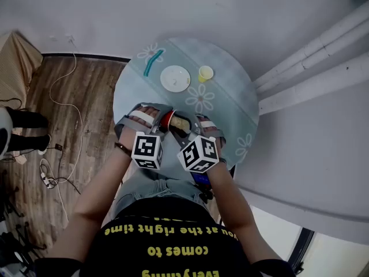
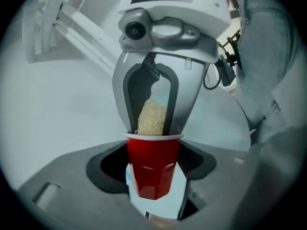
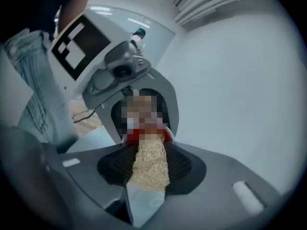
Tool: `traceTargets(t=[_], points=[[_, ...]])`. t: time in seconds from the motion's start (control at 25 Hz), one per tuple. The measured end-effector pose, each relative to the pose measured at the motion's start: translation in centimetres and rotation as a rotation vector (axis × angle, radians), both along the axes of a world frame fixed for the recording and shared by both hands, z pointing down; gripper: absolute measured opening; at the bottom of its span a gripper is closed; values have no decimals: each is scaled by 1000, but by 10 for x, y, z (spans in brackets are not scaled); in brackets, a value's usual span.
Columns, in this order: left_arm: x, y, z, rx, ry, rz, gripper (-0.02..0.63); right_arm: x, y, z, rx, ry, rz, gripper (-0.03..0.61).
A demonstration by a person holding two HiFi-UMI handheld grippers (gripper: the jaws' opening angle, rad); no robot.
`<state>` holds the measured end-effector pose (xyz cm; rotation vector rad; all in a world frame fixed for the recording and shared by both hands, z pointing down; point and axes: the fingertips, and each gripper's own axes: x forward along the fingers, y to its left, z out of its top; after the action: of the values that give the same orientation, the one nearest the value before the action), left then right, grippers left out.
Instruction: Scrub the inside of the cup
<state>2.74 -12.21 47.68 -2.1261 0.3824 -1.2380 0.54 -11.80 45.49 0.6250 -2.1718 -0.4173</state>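
While left fingers are pinching the red cup | right fingers are pinching the sponge coaxially inside its facing mouth.

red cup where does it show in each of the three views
Head view: red cup near centre, below the white plate.
Left gripper view: the cup at bottom centre, clamped by the left gripper, mouth facing away.
Right gripper view: the cup at centre, mostly blurred over, only red slivers showing.
Shared landmark: the straw-coloured scrubber, held by the right gripper, entering the cup's mouth in all three.
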Motion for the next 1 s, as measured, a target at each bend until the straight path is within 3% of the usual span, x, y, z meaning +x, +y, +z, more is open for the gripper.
traceTargets(t=[0.12, 0.2, 0.6, 0.8, 0.88, 1.0], points=[[-1, 2, 1, -25, -10, 8, 310, -1, 4, 3, 70, 80, -48, 160], [-2, 2, 1, -9, -21, 12, 310, -1, 4, 4, 43, 54, -39, 160], [2, 1, -16, 194, -72, 60, 310, 3, 2, -5, -320, -340, 94, 160], [4, 5, -17, 204, -37, 58, 310, 5, 2, -19, -489, -545, 126, 160], [9, 4, -32, 236, -1, 72, 310, 7, 1, -24, -527, -605, 135, 160], [9, 1, -32, 216, 31, 63, 310, 12, -1, -28, -469, -589, 142, 161]])
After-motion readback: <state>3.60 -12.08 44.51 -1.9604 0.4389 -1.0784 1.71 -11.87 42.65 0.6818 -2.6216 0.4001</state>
